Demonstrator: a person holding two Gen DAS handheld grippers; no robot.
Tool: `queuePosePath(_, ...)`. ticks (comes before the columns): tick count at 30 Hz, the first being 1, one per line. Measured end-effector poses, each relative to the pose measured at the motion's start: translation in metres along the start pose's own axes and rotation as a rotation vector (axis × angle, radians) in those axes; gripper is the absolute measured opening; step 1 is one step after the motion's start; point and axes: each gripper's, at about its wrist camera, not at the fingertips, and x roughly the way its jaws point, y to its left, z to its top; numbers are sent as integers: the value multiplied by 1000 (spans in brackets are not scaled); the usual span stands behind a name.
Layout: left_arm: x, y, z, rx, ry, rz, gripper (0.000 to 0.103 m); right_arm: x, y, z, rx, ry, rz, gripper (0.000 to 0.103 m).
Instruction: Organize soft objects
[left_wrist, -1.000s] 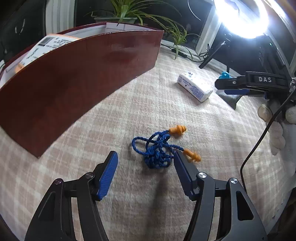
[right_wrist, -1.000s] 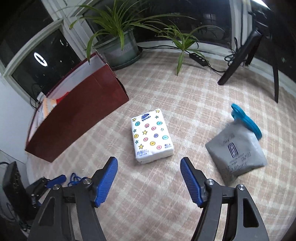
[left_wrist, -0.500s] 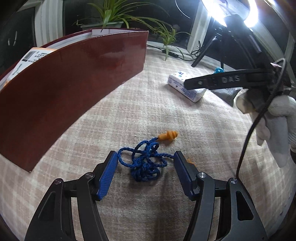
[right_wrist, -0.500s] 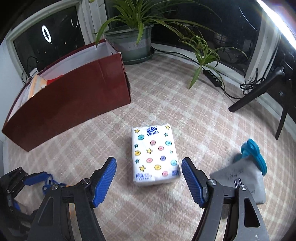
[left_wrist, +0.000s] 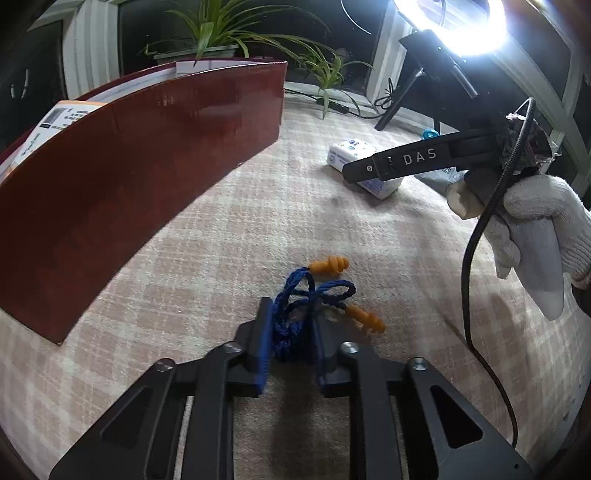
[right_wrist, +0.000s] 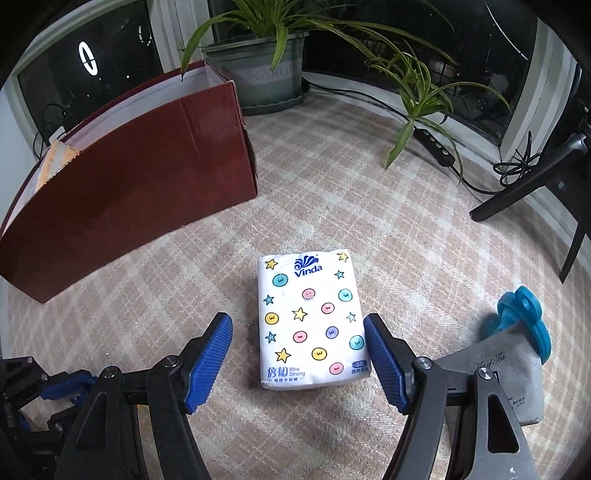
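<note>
My left gripper (left_wrist: 291, 328) is shut on the blue cord of the orange earplugs (left_wrist: 314, 291), which lie on the checked cloth; both orange plugs stick out ahead of the fingers. My right gripper (right_wrist: 299, 347) is open, its blue pads on either side of the near end of a white Vinda tissue pack (right_wrist: 310, 317), apart from it. The dark red box (right_wrist: 129, 181) stands at the left, open at the top, and also shows in the left wrist view (left_wrist: 140, 155). The tissue pack shows far off in the left wrist view (left_wrist: 354, 162).
A grey pouch with a blue cap (right_wrist: 513, 365) lies right of the tissue pack. A potted plant (right_wrist: 266, 66), a power strip (right_wrist: 436, 144) and a black stand leg (right_wrist: 524, 184) are at the back. The gloved hand (left_wrist: 532, 221) holds the right gripper.
My left gripper has closed on the earplug cord. My right gripper has moved forward and down, so its pads now flank the tissue pack.
</note>
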Motion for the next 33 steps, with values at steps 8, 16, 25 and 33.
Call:
queuePosePath(8,-4,-2,-1,-19,0,-26,7,0,-2,-4,-4,22,7,49)
queuePosePath(16,-24,3,6,-59,-53,-37,7,-14,-8,-7,20,-5,21,48)
queuePosePath(25,-60,16,21,-98,-123,-49,7,-46,-3,-12,7,-57,40,48)
queuePosePath(33,-95,27,54,-78,-202,-49,7,-76,5,-4,-17,-107,67,48)
